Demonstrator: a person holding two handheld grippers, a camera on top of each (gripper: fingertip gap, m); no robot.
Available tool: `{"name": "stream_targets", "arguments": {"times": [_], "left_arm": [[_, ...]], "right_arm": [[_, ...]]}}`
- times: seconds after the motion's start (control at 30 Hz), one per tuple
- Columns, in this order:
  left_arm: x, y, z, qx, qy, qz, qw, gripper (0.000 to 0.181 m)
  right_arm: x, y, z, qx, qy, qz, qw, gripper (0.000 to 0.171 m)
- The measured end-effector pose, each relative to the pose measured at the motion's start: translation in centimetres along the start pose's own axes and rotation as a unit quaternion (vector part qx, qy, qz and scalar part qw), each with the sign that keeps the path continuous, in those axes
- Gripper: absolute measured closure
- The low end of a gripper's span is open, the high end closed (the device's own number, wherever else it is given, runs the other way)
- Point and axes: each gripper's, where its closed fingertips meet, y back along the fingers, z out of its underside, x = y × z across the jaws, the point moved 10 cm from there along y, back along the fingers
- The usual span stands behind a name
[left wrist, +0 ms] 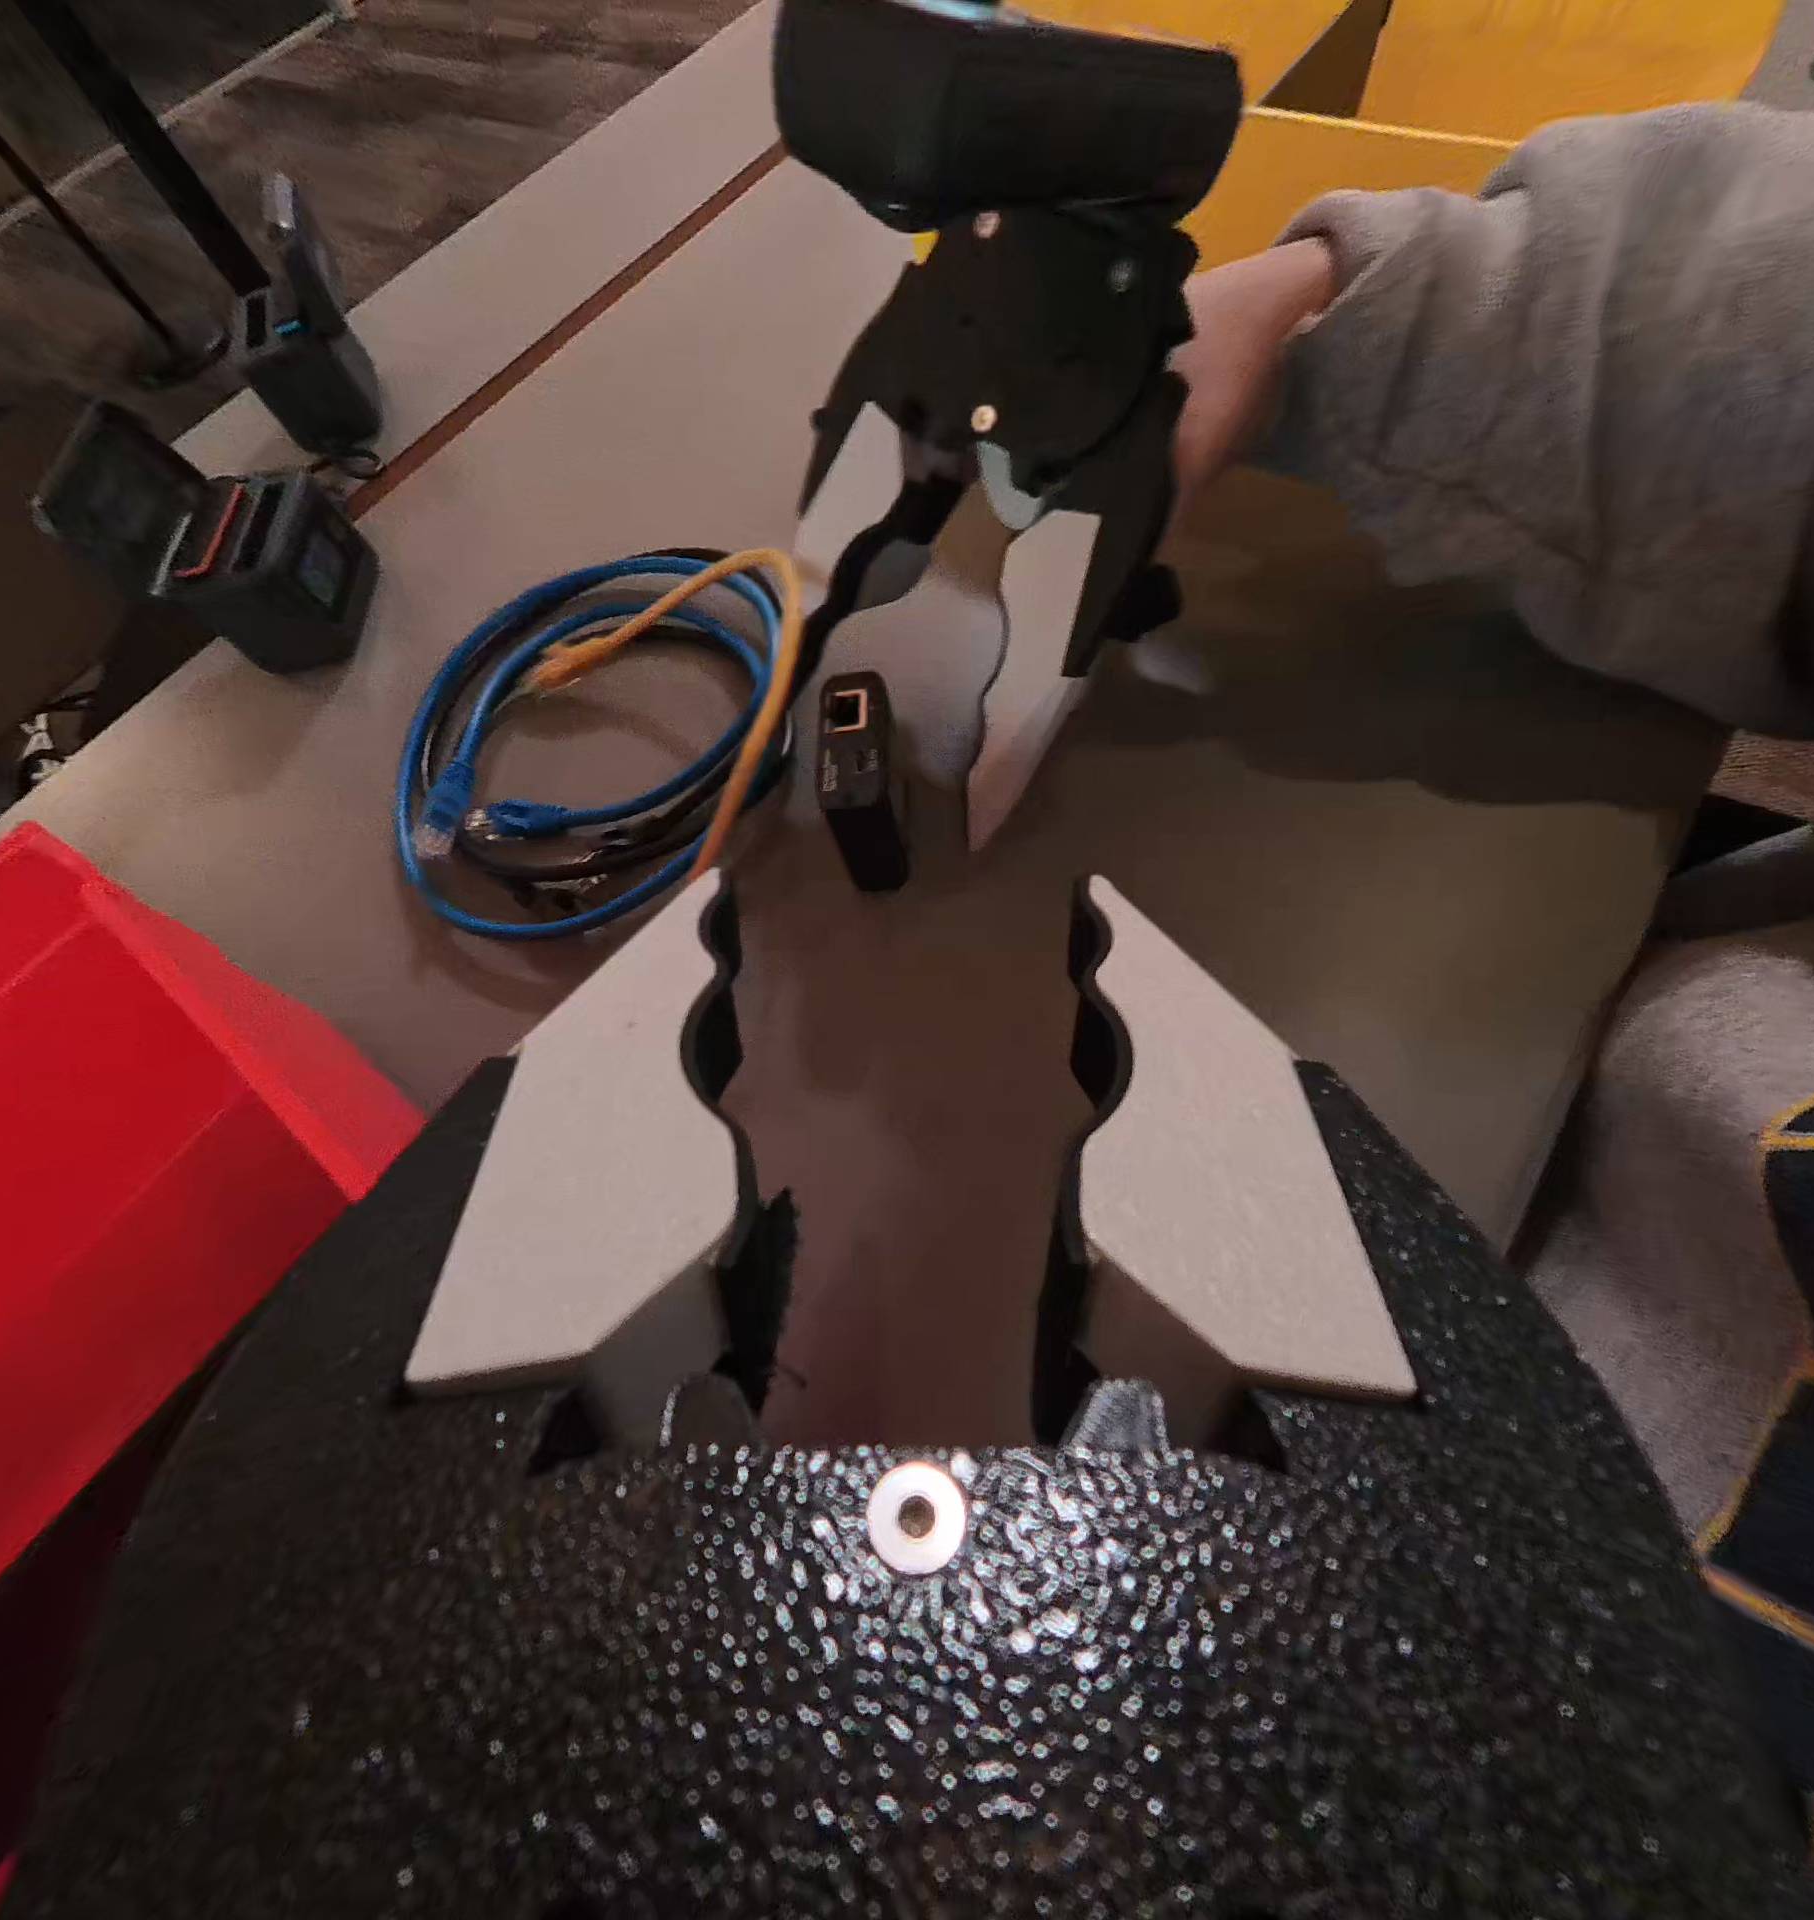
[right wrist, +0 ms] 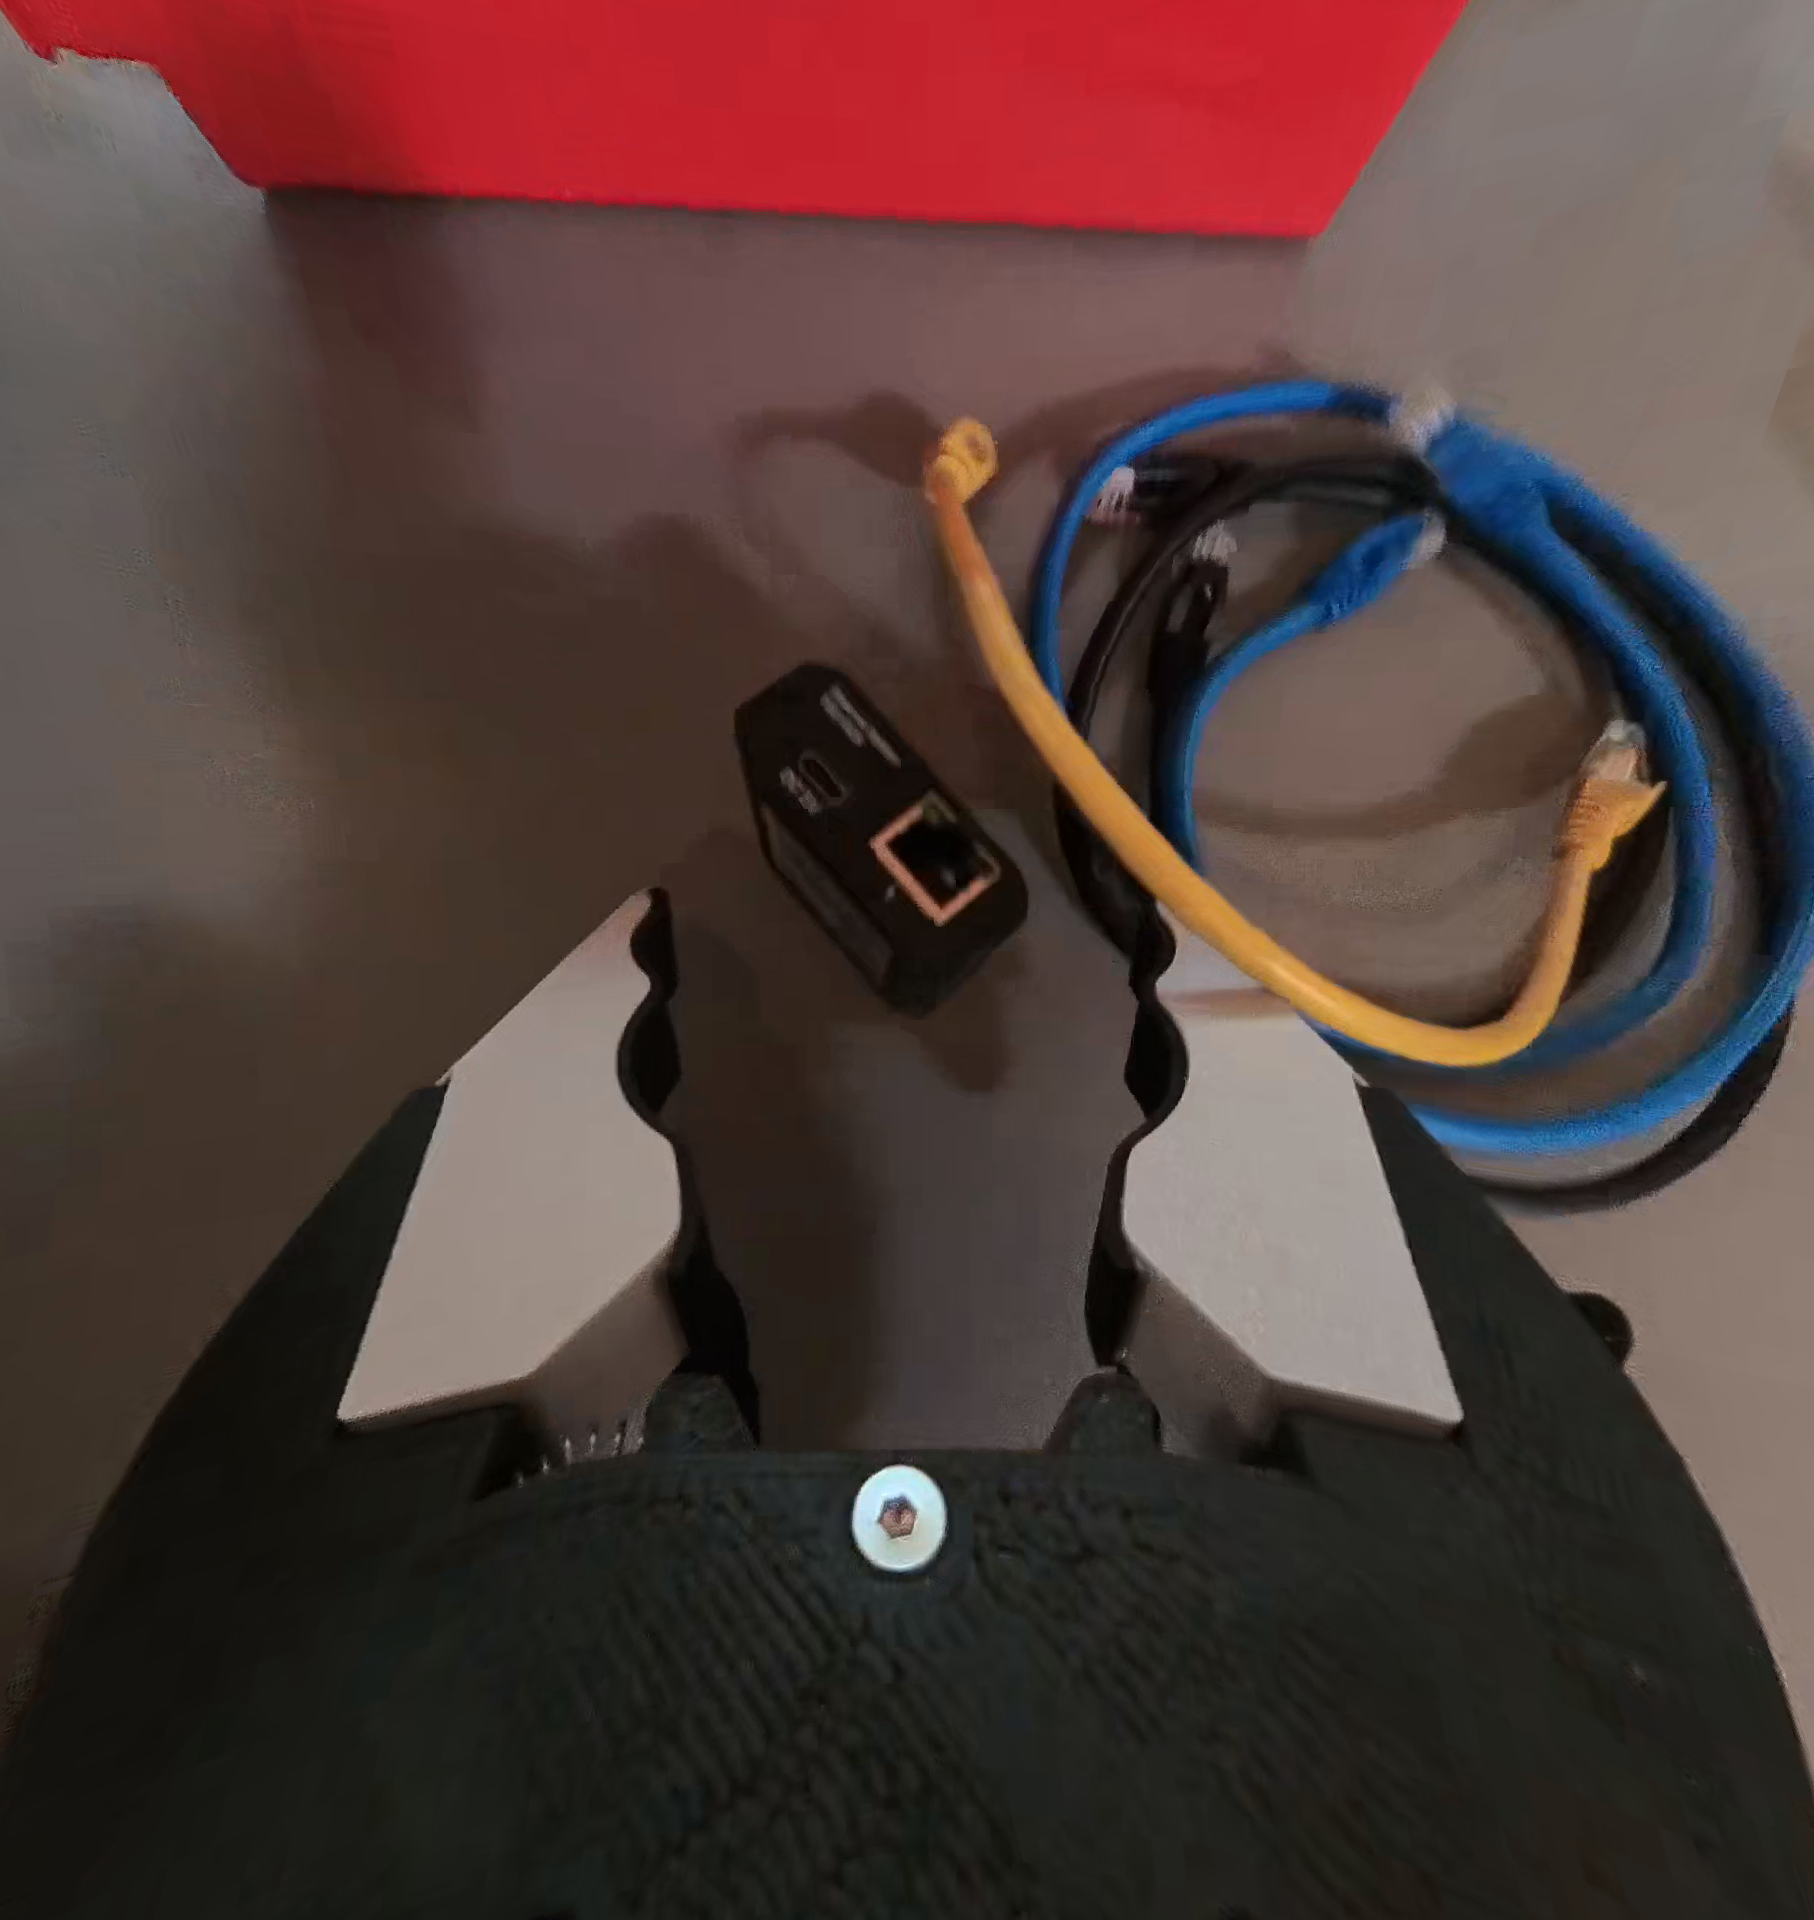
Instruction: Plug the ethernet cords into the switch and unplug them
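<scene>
A small black switch [left wrist: 861,774] with one ethernet port lies on the grey table. It also shows in the right wrist view [right wrist: 872,831], port facing the camera. To its side lies a loose coil of ethernet cords: blue [left wrist: 435,727] [right wrist: 1713,727], orange-yellow [left wrist: 757,686] [right wrist: 1246,961] and black [right wrist: 1121,623], all unplugged. My left gripper [left wrist: 903,894] is open and empty, a short way back from the switch. My right gripper [right wrist: 903,909] is open and empty, its fingertips on either side of the switch's near end, just above it.
A red bin [left wrist: 103,1143] [right wrist: 778,94] stands at the table's edge near the left gripper. Black camera devices [left wrist: 259,561] sit at the far left. A yellow box [left wrist: 1402,83] stands behind. A grey-sleeved arm [left wrist: 1557,416] holds the right gripper. The table edge [left wrist: 1609,935] drops off at right.
</scene>
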Motion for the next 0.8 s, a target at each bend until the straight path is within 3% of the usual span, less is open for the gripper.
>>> {"name": "stream_targets", "arguments": {"times": [0.03, 0.1, 0.2, 0.23, 0.37, 0.5, 0.57, 0.63, 0.73, 0.8], "left_arm": [[0.1, -0.1, 0.1, 0.003, 0.001, 0.006, 1.000, 0.119], [0.3, -0.3, 0.1, -0.004, -0.009, 0.005, 1.000, 0.119], [0.9, -0.6, 0.1, -0.015, -0.036, 0.003, 0.999, 0.119], [1.2, -0.7, 0.2, -0.019, -0.042, 0.004, 0.999, 0.119], [2.4, -1.5, 0.2, -0.022, -0.061, -0.003, 0.998, 0.120], [3.3, -2.9, 0.2, 0.005, -0.086, -0.055, 0.995, 0.110], [3.7, -3.7, -0.1, 0.049, -0.051, -0.036, 0.997, 0.099], [3.9, -4.3, -0.6, 0.105, -0.005, 0.009, 0.994, 0.100], [3.9, -4.6, -1.4, 0.174, 0.037, 0.080, 0.981, 0.115], [4.1, -4.6, -1.9, 0.220, 0.049, 0.138, 0.964, 0.155]], "right_arm": [[0.0, -0.1, -0.4, 0.004, 0.013, -0.011, 1.000, 0.084], [0.1, -0.3, -0.8, 0.003, 0.030, -0.026, 0.999, 0.098], [-0.3, -0.2, -0.8, -0.007, 0.049, -0.048, 0.998, 0.141], [-0.7, 0.0, -0.8, 0.000, 0.043, -0.063, 0.997, 0.148], [-1.8, 2.2, -1.0, 0.117, -0.015, -0.107, 0.987, 0.149], [-3.4, 5.7, -2.0, 0.285, -0.049, -0.153, 0.945, 0.149], [-4.1, 6.9, -2.6, 0.335, -0.051, -0.172, 0.925, 0.149], [-4.7, 7.7, -2.9, 0.368, -0.051, -0.194, 0.908, 0.149], [-5.2, 8.5, -3.1, 0.398, -0.053, -0.224, 0.888, 0.149], [-5.4, 8.6, -3.1, 0.406, -0.056, -0.237, 0.881, 0.150]]}}
